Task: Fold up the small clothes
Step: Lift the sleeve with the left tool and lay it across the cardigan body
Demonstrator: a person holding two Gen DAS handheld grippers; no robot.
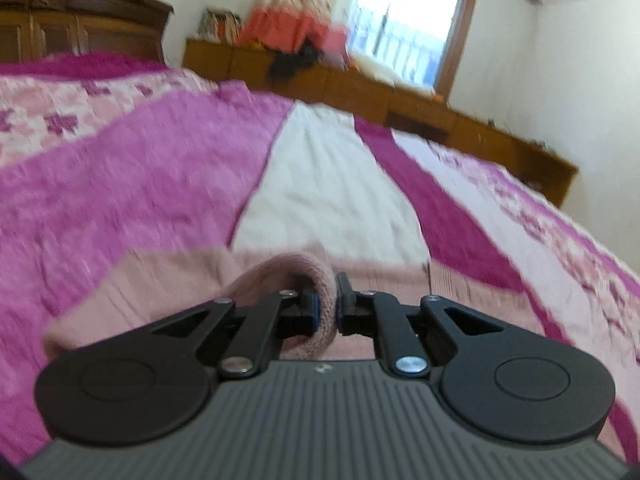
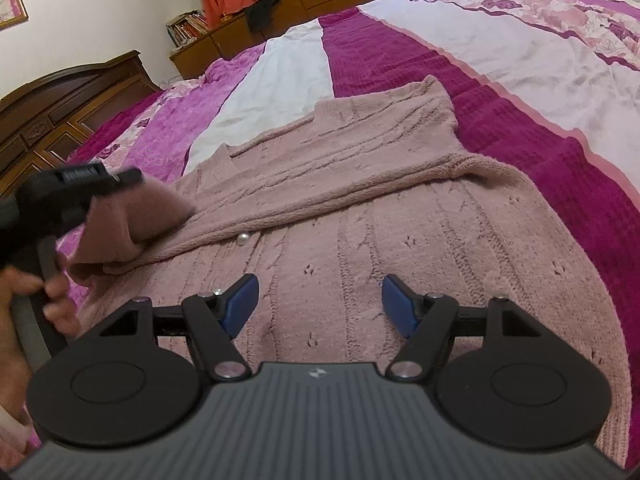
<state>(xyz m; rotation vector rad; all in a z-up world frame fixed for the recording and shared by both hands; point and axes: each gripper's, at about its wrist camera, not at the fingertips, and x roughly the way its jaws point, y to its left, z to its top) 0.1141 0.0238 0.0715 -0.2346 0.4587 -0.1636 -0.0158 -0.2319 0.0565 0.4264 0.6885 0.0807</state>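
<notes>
Two grippers: the right gripper (image 2: pixel 319 304) hovers wide open and empty over one dusty-pink cable-knit cardigan (image 2: pixel 360 216) spread on the bed (image 2: pixel 520 60); the left gripper (image 1: pixel 325 312) pinches its ribbed cuff. One pearl button (image 2: pixel 243 239) shows.

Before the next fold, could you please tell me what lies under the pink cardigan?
The pink cardigan rests on the striped bedspread, magenta and white. The bedspread directly beneath it is covered, so anything there is hidden.

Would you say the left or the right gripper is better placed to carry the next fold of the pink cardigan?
Left, probably. The left gripper is shut on the pink cardigan at its sleeve cuff, while the right gripper hovers open over the knit, holding nothing.
</notes>
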